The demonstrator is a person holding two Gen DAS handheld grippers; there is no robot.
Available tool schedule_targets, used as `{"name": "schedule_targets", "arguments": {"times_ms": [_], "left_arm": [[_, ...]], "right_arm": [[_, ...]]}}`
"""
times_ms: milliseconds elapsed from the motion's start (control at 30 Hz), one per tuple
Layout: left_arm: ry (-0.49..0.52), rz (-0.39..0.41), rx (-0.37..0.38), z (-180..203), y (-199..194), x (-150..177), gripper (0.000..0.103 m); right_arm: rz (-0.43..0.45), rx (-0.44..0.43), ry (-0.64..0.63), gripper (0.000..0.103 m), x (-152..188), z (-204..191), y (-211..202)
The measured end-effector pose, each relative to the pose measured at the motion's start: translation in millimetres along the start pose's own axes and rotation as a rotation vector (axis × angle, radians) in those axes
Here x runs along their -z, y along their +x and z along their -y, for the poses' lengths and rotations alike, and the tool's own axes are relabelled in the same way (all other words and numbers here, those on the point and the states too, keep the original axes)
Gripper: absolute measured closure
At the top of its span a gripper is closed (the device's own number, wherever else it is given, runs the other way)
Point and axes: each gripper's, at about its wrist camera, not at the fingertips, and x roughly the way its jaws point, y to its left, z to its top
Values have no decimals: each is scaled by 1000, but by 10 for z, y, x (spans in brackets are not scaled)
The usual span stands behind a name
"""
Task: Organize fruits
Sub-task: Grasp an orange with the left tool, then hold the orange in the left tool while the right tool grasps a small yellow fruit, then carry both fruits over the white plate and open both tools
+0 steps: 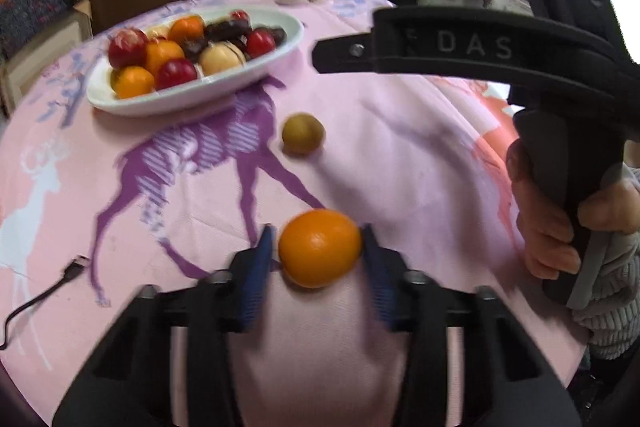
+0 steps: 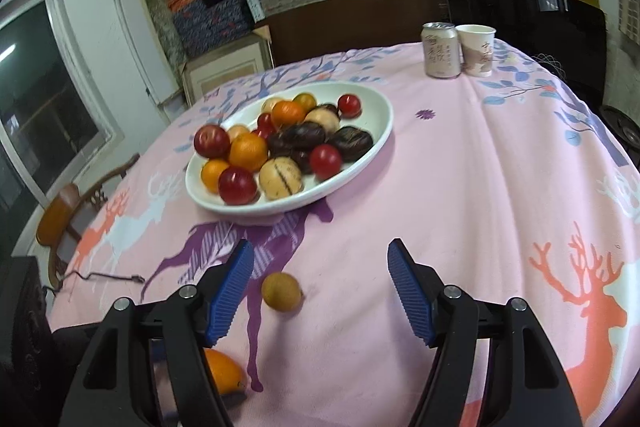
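Observation:
An orange [image 1: 319, 247] sits between the blue pads of my left gripper [image 1: 318, 249]; the jaws close around it, right pad touching, left pad at its edge. The orange shows partly in the right wrist view [image 2: 224, 371] behind the left finger. A small yellow-brown fruit [image 1: 303, 133] lies loose on the pink cloth; it also shows in the right wrist view [image 2: 281, 291]. My right gripper [image 2: 320, 283] is open and empty, hovering above the cloth near that fruit. A white oval plate [image 1: 192, 95] [image 2: 372, 147] holds several red, orange, tan and dark fruits.
A drink can [image 2: 441, 50] and a paper cup [image 2: 477, 50] stand at the table's far edge. A black USB cable [image 1: 48, 291] lies at the left. A wooden chair [image 2: 68, 211] stands beside the table. Shelves fill the back wall.

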Motion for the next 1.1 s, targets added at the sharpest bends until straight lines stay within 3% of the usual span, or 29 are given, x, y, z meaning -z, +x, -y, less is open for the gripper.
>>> {"name": "schedule_targets", "arguments": {"times_ms": [267,433,767,967,1100], "left_arm": [[-52,69,-50,-134,-214,51,63],[-76,42,-72,-208,-186,57,63],[-88,31,-76,-215,-140,45,63],[-95,28,-80,-238,-134,43,63],[-99,62,-139,-292,-187,-20,63]], "right_arm": [[-76,15,-120,33,107,-232,177],[-111,23,-175,36,170,-344,274],[-170,11,-183,74,226,-364,412],[-151,3,-169,74,213,-344,373],[-104,-3,-103,74,127,-200,251]]}}
